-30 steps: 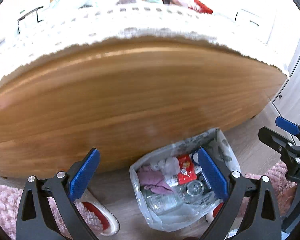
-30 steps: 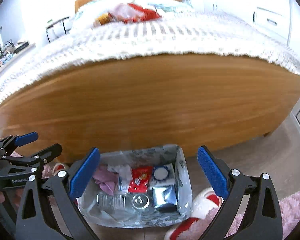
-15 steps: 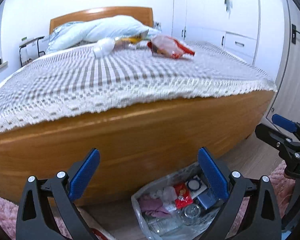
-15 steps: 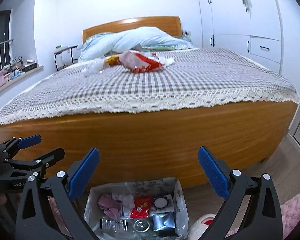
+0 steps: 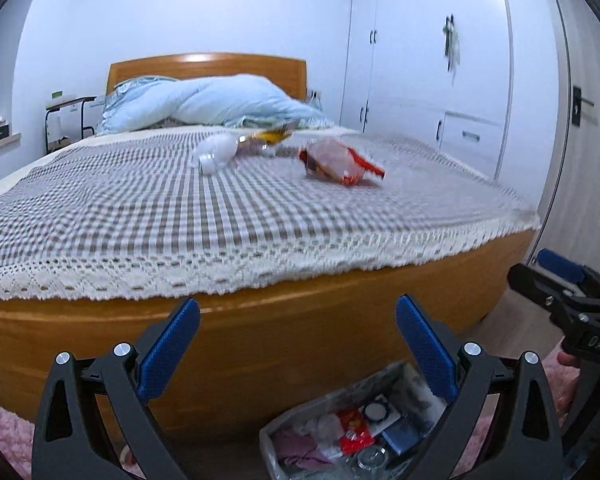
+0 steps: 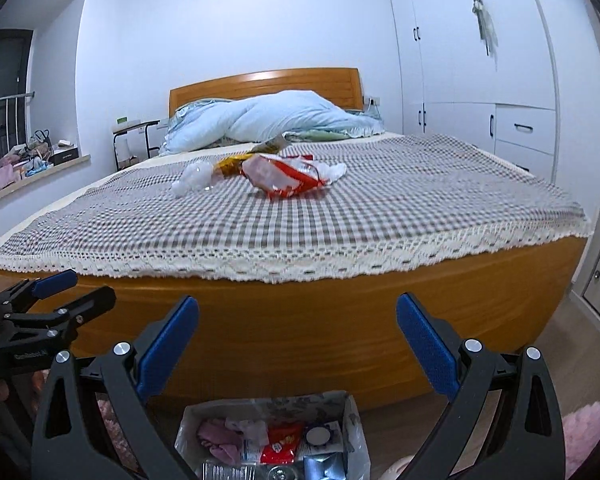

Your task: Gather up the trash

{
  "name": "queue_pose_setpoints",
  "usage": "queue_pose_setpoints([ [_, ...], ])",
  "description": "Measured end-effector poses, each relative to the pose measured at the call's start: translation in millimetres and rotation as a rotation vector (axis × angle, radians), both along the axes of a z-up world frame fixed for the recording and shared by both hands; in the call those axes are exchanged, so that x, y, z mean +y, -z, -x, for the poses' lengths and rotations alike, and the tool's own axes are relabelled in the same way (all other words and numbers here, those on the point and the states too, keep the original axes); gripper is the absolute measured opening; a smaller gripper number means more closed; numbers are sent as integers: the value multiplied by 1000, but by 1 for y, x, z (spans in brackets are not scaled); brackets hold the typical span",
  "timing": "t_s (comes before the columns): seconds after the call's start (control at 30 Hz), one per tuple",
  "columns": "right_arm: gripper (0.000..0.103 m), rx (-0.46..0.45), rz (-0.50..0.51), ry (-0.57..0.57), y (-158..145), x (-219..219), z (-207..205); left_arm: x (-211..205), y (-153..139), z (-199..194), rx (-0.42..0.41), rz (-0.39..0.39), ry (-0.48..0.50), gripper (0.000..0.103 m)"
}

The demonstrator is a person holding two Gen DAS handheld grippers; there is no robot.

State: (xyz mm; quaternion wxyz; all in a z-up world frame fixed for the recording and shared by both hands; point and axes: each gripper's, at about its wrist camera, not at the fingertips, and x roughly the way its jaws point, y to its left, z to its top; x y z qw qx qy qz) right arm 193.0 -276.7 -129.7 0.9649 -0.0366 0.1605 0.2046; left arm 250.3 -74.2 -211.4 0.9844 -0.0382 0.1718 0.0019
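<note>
A red snack bag (image 5: 338, 162) (image 6: 284, 176), a clear plastic bottle (image 5: 216, 152) (image 6: 194, 176) and a yellow wrapper (image 5: 272, 136) (image 6: 230, 164) lie on the checked bedspread. On the floor at the bed's foot stands a plastic trash bag (image 5: 340, 436) (image 6: 272, 440) with several wrappers, a bottle and a pink cloth inside. My left gripper (image 5: 298, 348) hangs open above that bag with nothing between its blue pads. My right gripper (image 6: 298, 346) is open too, empty, over the bag. Each gripper shows at the edge of the other's view.
The wooden bed frame (image 6: 300, 320) fills the front of both views. White wardrobes (image 5: 440, 80) line the right wall, a small side table (image 6: 134, 140) stands left of the headboard. A pale blue duvet (image 6: 284, 118) is heaped by the headboard. Pink rug (image 6: 588, 436) lies at right.
Both grippers have risen and tilted up from the bag: the bed top and its trash now fill the view, and the bag has slid to the bottom edge. Both stayed open.
</note>
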Motion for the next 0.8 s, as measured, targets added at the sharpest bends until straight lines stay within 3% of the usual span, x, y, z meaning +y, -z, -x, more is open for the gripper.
queue_pose_setpoints([
  [0.27, 95, -54, 4, -3, -7, 7, -6, -1, -19, 6, -94, 20, 8, 95],
  [0.8, 95, -131, -26, 2, -22, 25, -35, 12, -51, -18, -168, 35, -11, 95],
])
